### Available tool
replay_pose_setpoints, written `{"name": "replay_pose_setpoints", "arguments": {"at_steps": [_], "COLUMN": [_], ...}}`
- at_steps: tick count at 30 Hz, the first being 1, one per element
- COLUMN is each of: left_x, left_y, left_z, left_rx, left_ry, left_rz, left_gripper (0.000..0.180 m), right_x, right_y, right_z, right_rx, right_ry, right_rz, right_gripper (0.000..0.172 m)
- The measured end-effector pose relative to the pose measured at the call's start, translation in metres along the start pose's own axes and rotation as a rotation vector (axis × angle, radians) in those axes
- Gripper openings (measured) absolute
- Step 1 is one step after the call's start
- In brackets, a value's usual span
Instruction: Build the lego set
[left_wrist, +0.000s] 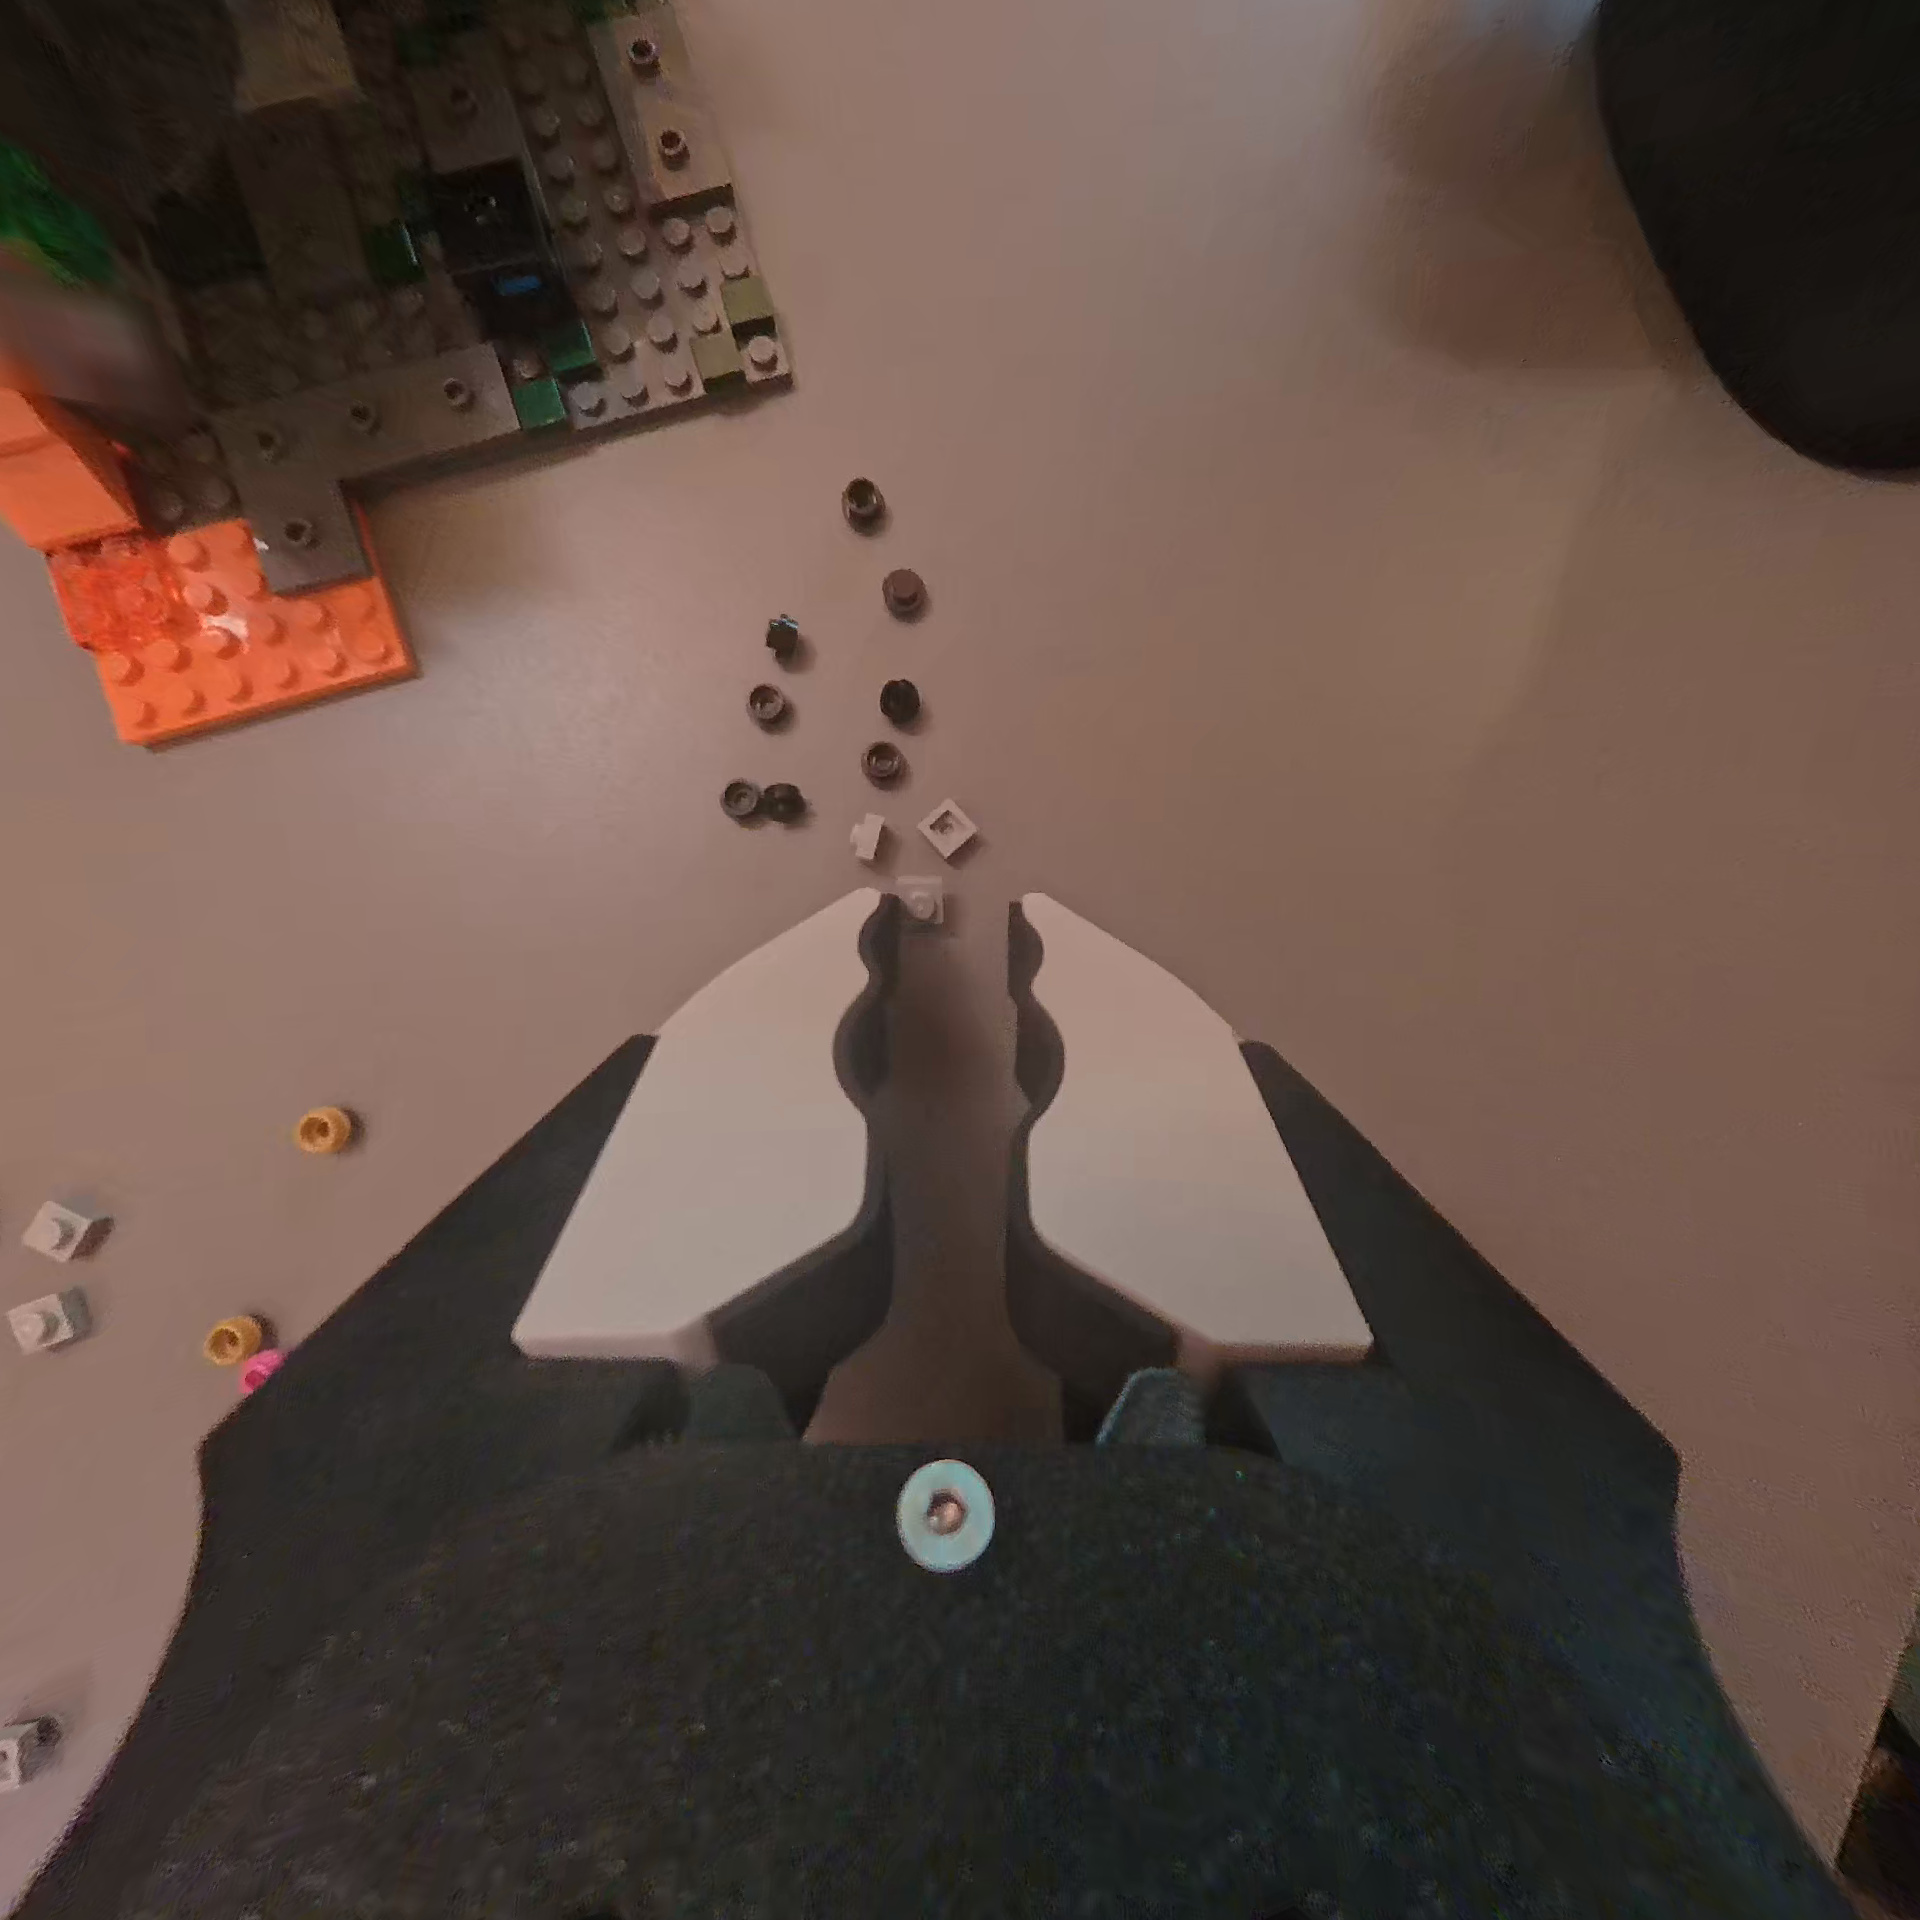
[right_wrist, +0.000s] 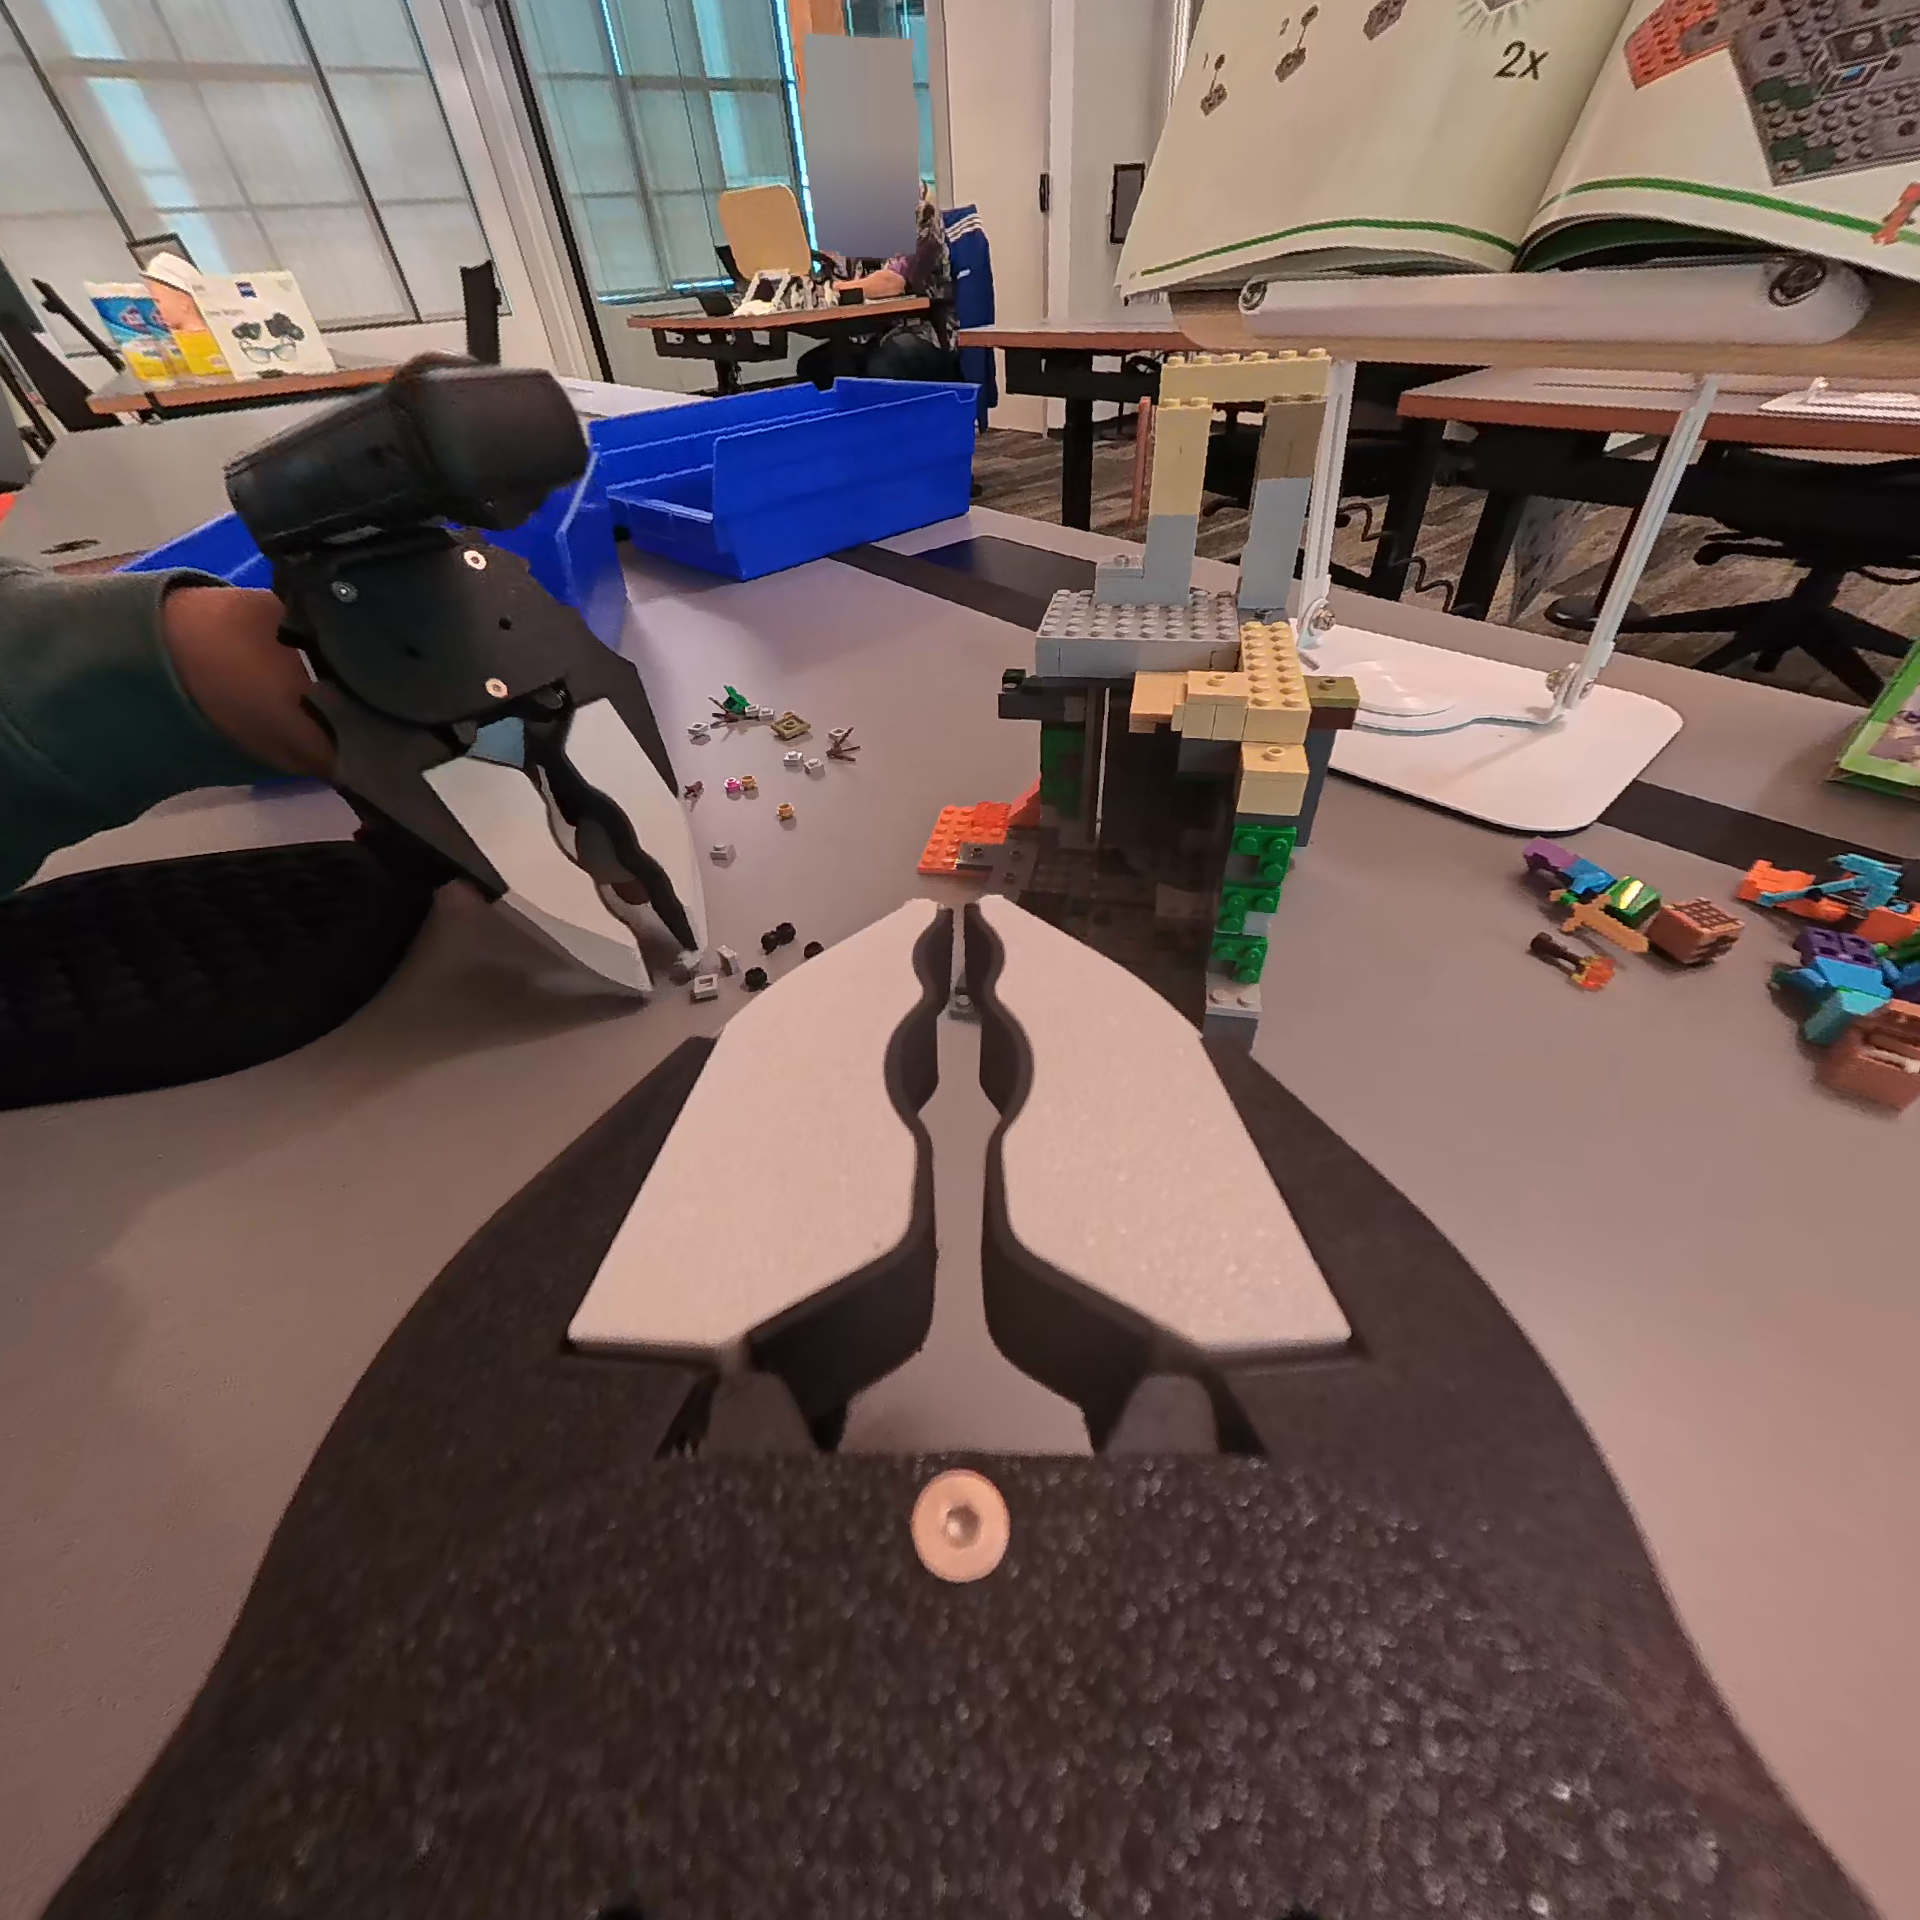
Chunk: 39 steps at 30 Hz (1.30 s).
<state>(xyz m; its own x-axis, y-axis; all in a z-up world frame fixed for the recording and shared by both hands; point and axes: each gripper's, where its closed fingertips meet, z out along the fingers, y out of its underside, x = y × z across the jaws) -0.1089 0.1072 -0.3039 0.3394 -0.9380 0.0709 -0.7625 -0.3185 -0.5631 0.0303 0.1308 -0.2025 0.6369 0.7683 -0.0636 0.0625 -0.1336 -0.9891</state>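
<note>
Left wrist view: left gripper (left_wrist: 943, 906) low over grey table (left_wrist: 1299, 675), jaws apart w/ clear gap. Small grey square plate (left_wrist: 921, 900) lies by the left fingertip (left_wrist: 871, 902), right pad well off it, so not gripped. Dark round studs (left_wrist: 881, 764) just ahead.

Right wrist view: right gripper (right_wrist: 958, 912) jaws nearly closed (only a slit), thin pale piece (right_wrist: 954, 961) between the tips, kind unclear. Brick build (right_wrist: 1184, 748) beyond.
</note>
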Motion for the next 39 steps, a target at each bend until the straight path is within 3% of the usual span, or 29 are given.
{"name": "replay_pose_setpoints", "arguments": {"at_steps": [12,21,26,30,39], "left_x": [0.018,0.024,0.029,0.032,-0.023], "left_y": [-0.005,-0.005,-0.010,-0.017,0.016], "left_z": [-0.005,0.000,0.001,0.000,-0.032], "left_rx": [0.112,0.115,0.132,0.161,0.086], "left_ry": [0.057,0.047,0.046,0.045,-0.163], "left_rz": [0.000,0.021,0.039,0.053,-0.045], "left_gripper": [0.037,0.036,0.037,0.038,0.032], "right_x": [-0.003,-0.009,-0.045,-0.079,-0.094], "right_y": [0.001,0.005,0.014,0.038,0.053], "right_z": [0.001,0.003,0.025,0.055,0.087], "right_rx": [-0.003,-0.025,-0.123,-0.295,-0.352], "right_ry": [-0.017,-0.044,-0.183,-0.300,-0.348], "right_rz": [0.001,0.005,-0.024,-0.183,-0.253], "right_gripper": [0.002,0.002,0.001,0.000,0.000]}}
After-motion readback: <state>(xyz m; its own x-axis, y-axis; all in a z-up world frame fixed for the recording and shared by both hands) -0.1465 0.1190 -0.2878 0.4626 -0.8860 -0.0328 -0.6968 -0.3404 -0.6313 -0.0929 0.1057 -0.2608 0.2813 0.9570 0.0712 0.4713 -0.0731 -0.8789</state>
